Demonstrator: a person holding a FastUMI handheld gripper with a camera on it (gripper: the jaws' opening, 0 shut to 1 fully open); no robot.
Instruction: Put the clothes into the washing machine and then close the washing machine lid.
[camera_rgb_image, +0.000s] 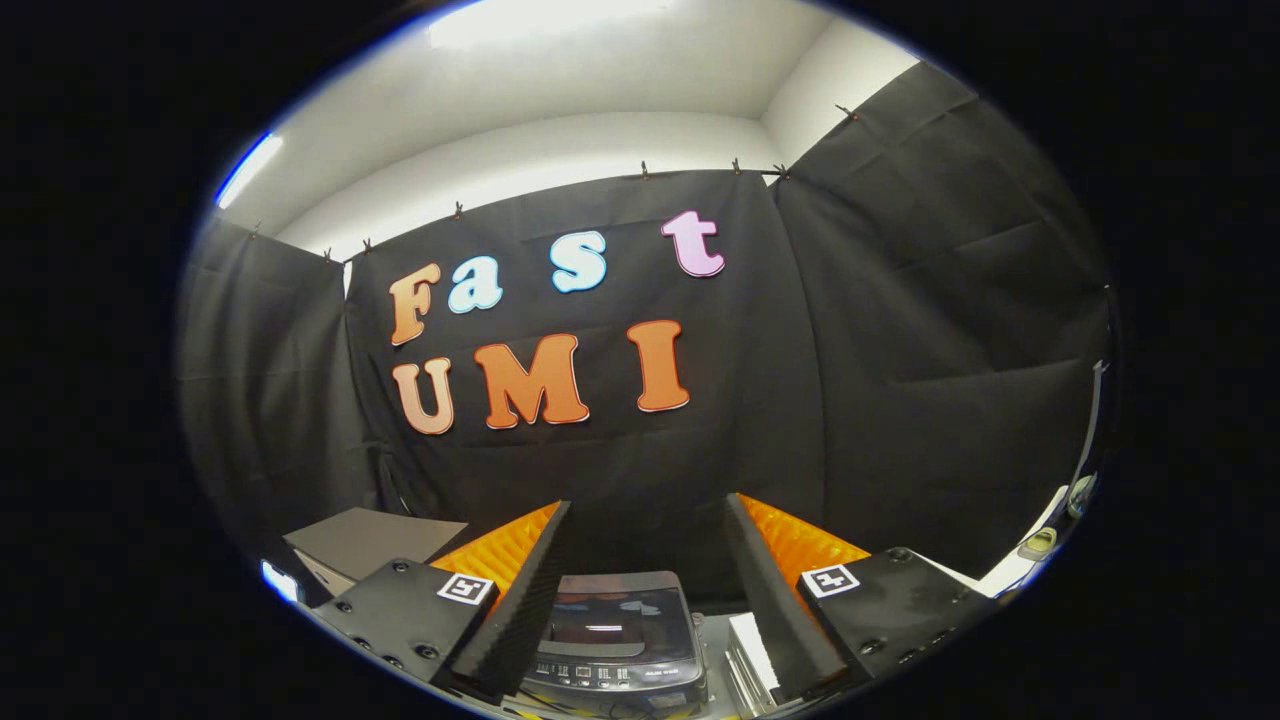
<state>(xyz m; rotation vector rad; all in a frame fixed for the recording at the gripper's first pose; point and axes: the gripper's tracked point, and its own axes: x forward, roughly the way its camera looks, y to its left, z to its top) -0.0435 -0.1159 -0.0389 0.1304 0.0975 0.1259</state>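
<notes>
we hold the gripper (648, 580) with its fingers spread wide and nothing between them. the washing machine (617, 635) sits just ahead, framed in the gap, its dark lid (615, 615) looking shut. beside the machine lies a white folded thing (752, 650), perhaps the clothes; we cannot tell. cloth should be light and limp, so we would pinch a bunched fold.
</notes>
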